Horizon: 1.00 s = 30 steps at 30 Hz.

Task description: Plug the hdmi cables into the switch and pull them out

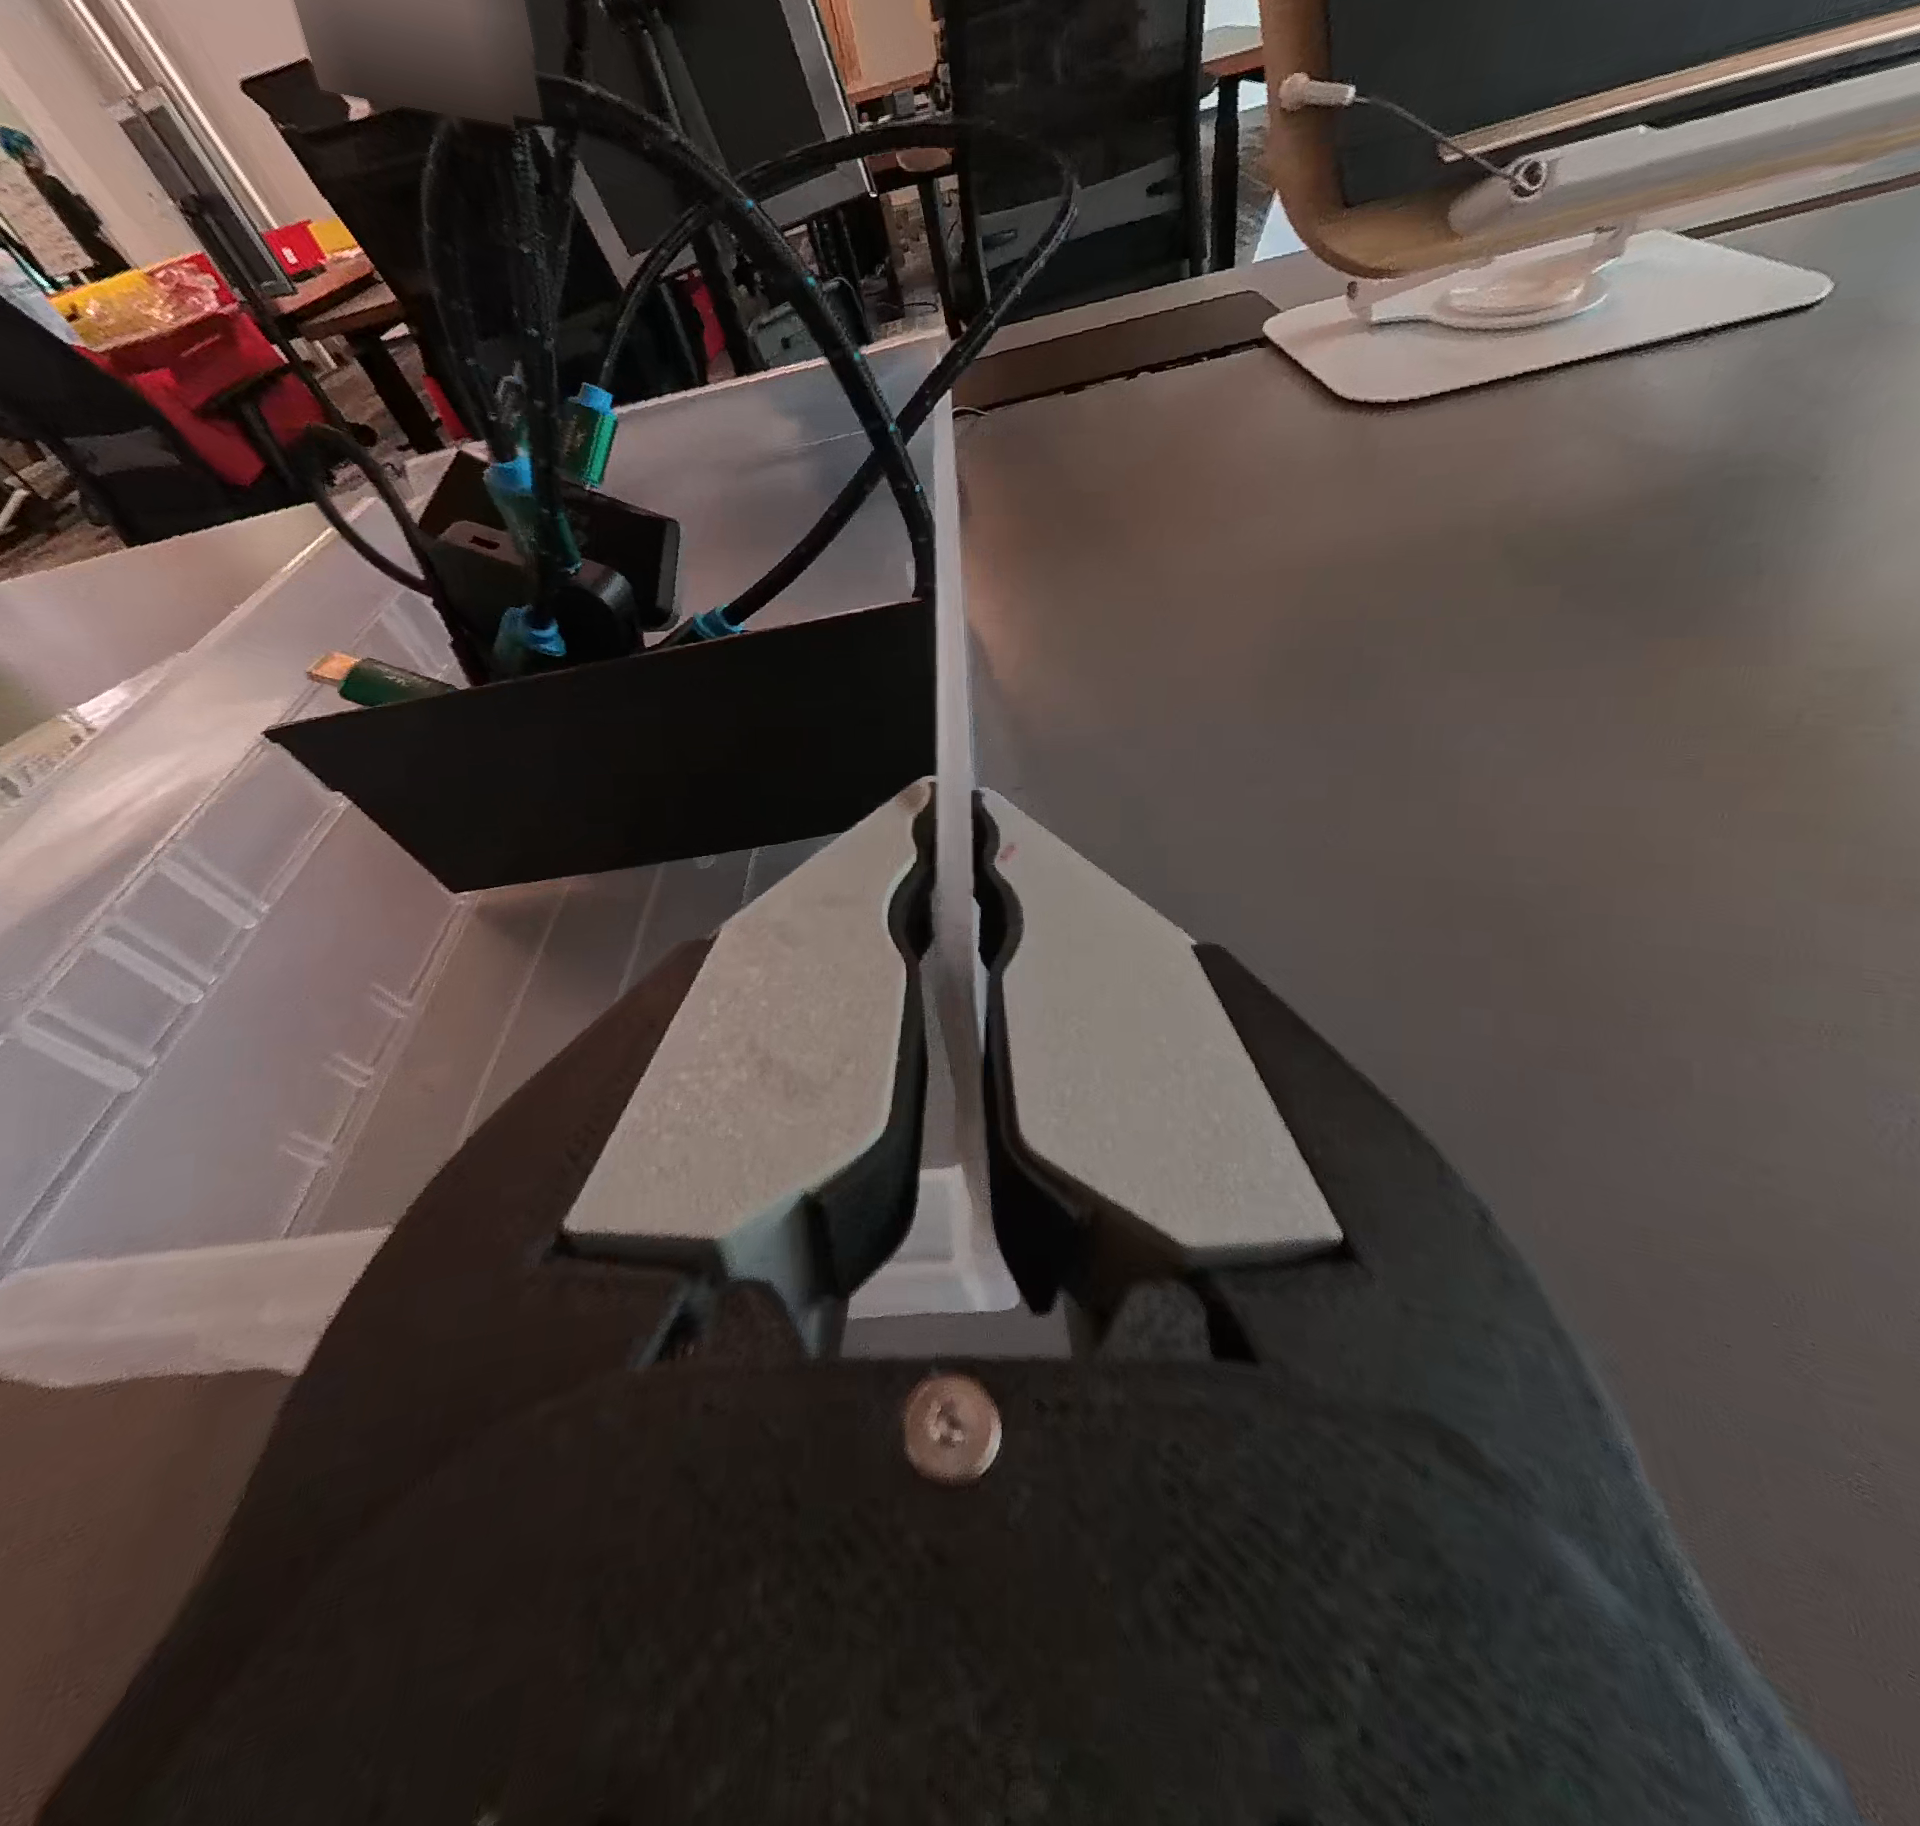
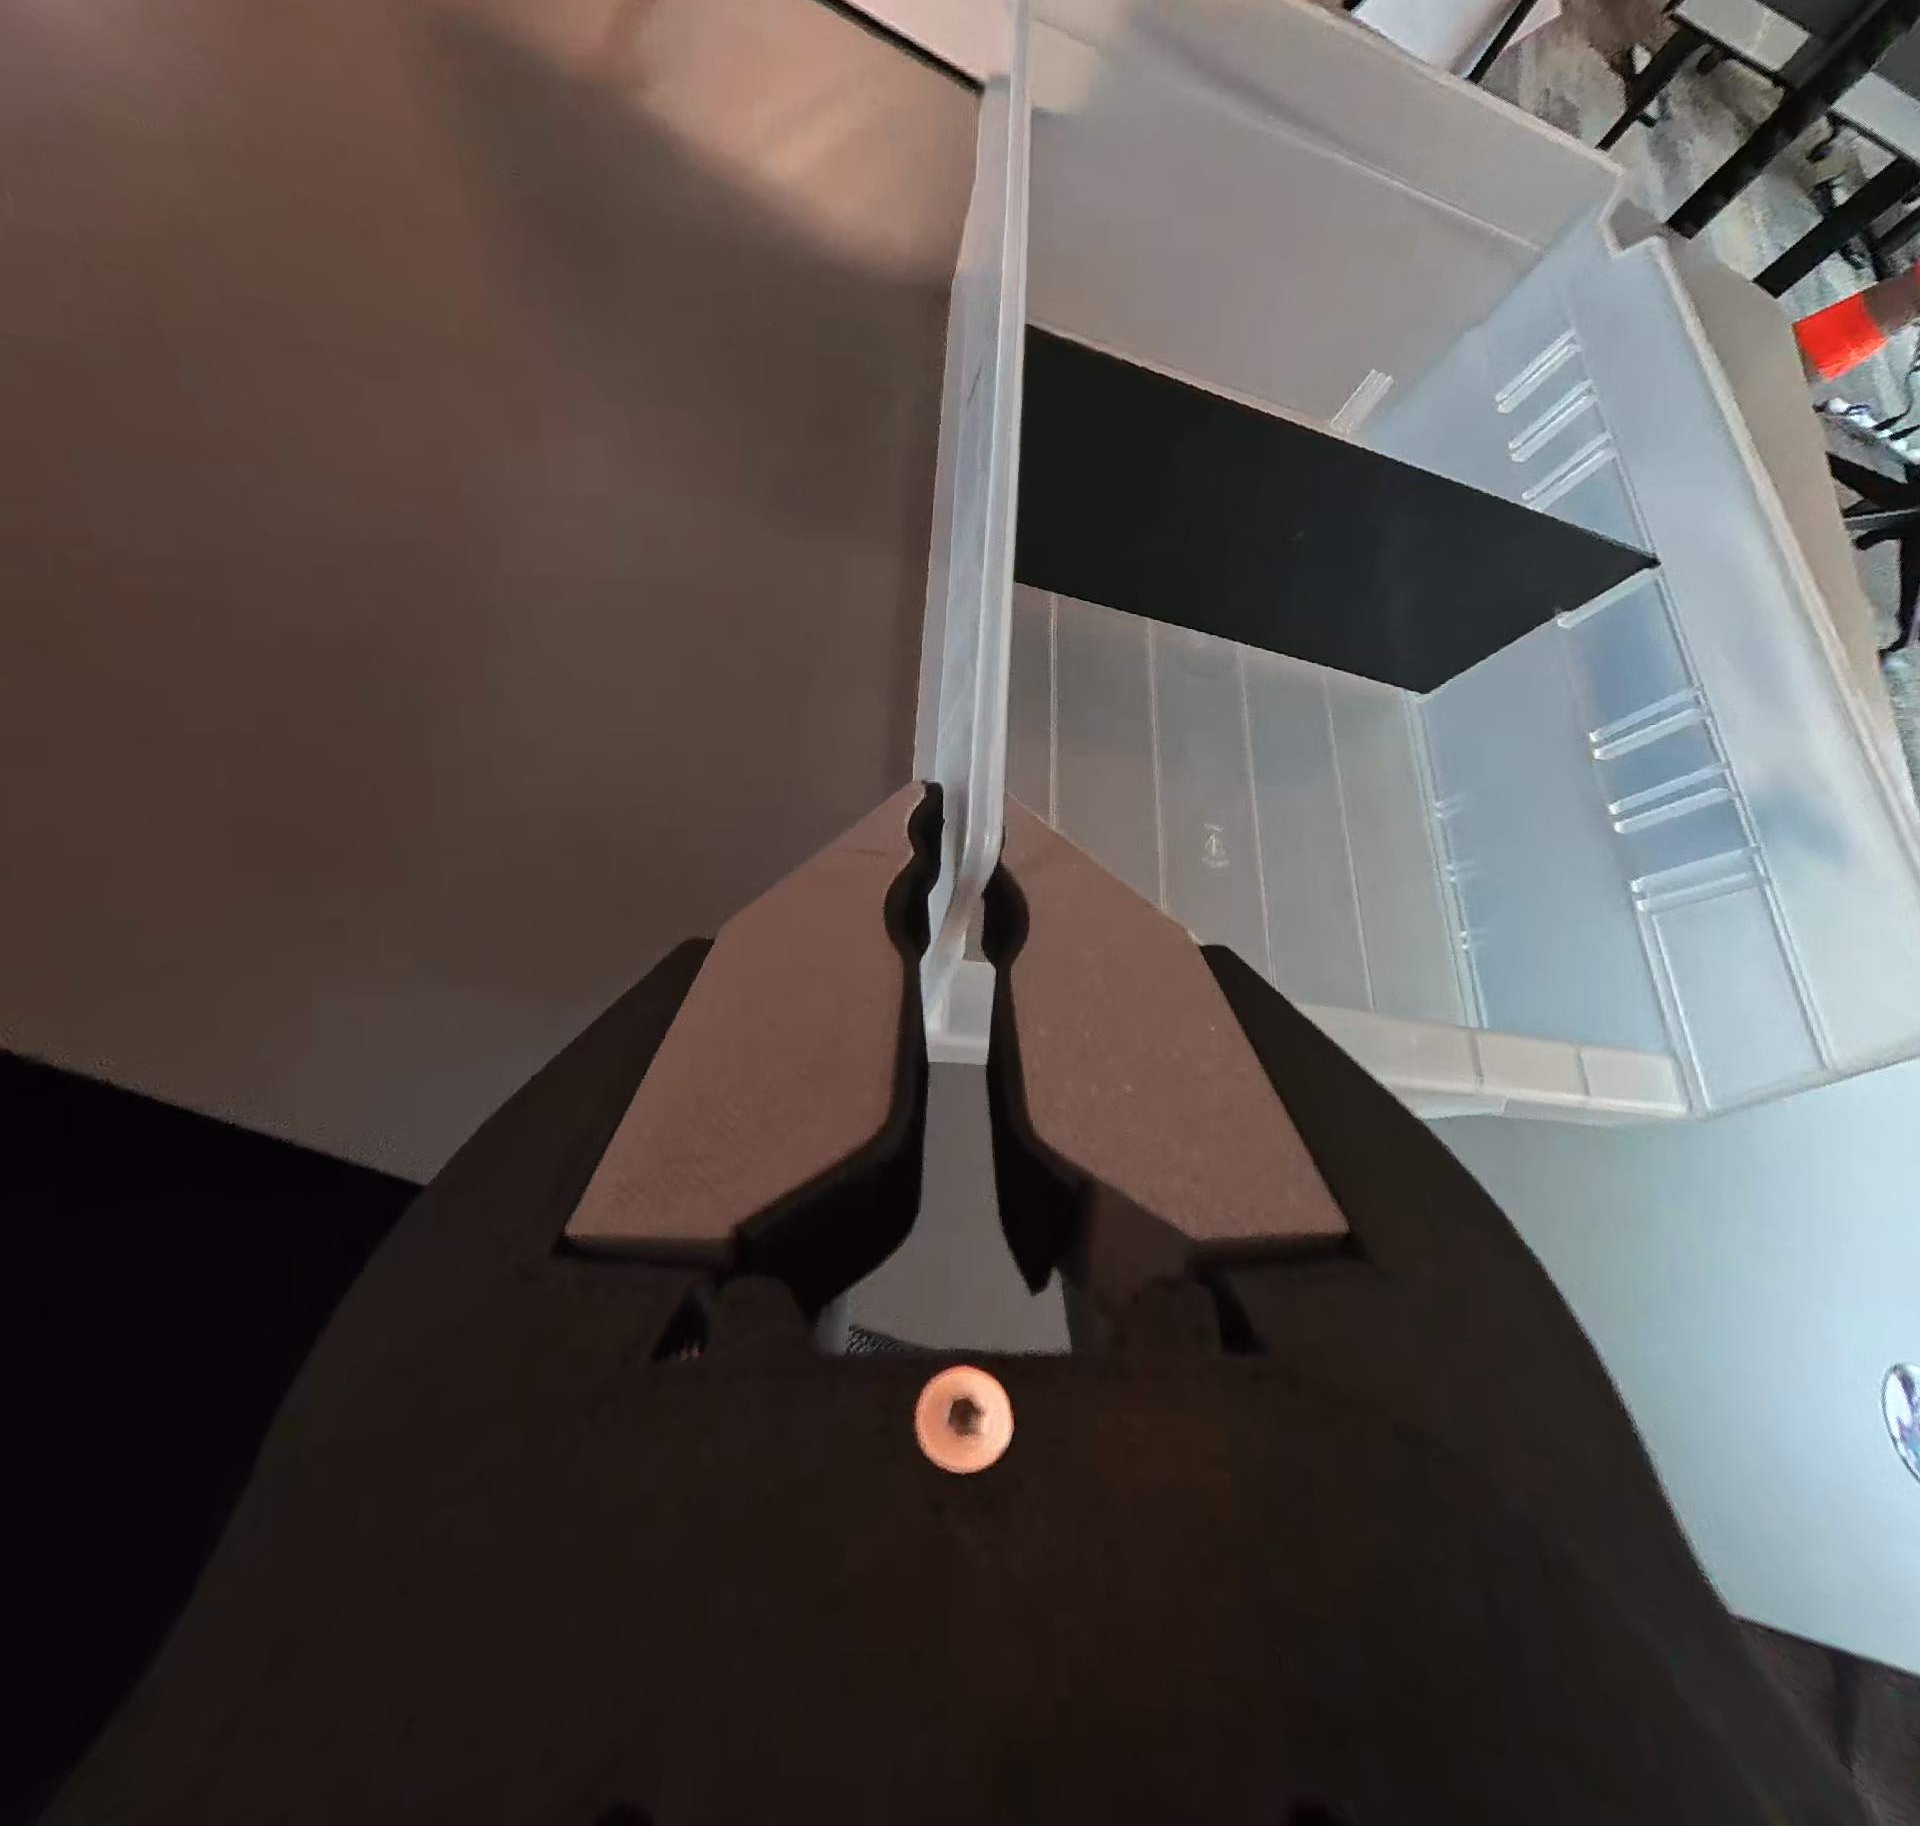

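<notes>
A translucent plastic bin (image 1: 135, 945) is seen standing on a dark bench (image 1: 1455, 841), and each pair of tongs is pinched on its rim. The left tongs (image 1: 948, 802) are pressed together on a thin white wall edge (image 1: 951, 633) of the bin; the right tongs (image 2: 961, 810) are closed on the near end of a frosted wall (image 2: 987, 426). The bin is split by a black divider (image 1: 623, 748). In the far compartment, seen from the left wrist view, a black switch (image 1: 582, 550) is lodged among a tangle of hdmi cables (image 1: 935, 394): black braided cords flecked with blue, with bright blue strain reliefs and green metallic plug housings. One plug (image 1: 374, 683), gold-tipped, lies loose just above the divider's left end; another green plug (image 1: 587, 436) points upward above the switch. Whether any cable is seated in the switch cannot be told. The near compartment (image 2: 1299, 810) is shown in the right wrist view. A monitor stand (image 1: 1538, 311) rests on the far right of the bench.
</notes>
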### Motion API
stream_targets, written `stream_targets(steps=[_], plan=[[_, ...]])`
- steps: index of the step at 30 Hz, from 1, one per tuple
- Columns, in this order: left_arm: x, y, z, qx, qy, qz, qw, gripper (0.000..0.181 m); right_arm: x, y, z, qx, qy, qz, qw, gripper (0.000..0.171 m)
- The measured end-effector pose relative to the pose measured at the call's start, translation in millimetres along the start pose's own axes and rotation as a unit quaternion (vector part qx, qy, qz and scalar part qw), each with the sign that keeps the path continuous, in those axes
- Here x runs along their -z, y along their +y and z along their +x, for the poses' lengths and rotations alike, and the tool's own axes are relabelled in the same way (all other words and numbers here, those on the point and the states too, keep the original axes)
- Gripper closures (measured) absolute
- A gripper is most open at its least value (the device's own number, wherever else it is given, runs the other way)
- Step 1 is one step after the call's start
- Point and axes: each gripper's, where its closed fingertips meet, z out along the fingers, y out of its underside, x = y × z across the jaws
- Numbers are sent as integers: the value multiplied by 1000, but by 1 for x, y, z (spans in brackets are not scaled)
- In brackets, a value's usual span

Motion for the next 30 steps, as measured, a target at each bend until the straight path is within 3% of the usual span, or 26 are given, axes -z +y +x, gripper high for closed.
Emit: stream_targets(steps=[3, 6, 9, 14, 16, 19, 23, 28, 30], plan=[[-3, -2, 7, 0, 7, -1, 1000, 179, -6, -3, 2, -5, 11, -1, 1000, 170], [-2, -2, 18, -8, 29, -2, 1000, 153, -8, -6, 2, 2, 20, -9, 1000, 168], [7, -1, 20, -19, 36, -1, 999, 145, 2, -15, 1, 10, 23, 14, 1000, 164], [30, -16, 15, -47, 33, 22, 998, 139, 34, -45, 9, -7, 21, 68, 997, 122], [36, -33, 27, -50, 45, 43, 997, 146, 39, -60, -4, -8, -9, 86, 996, 110], [34, -60, 56, -31, 78, 72, 994, 177, 32, -84, -46, 8, -83, 101, 991, 101], [-16, -78, 92, 9, 101, 58, 993, 181, 4, -134, -101, 6, -167, 161, 973, 86], [-105, -90, 136, 6, 103, 35, 994, 181, -72, -188, -131, 17, -173, 161, 972, 63], [-135, -97, 147, -8, 90, 45, 995, 181, -105, -205, -134, 30, -151, 165, 974, 62]])
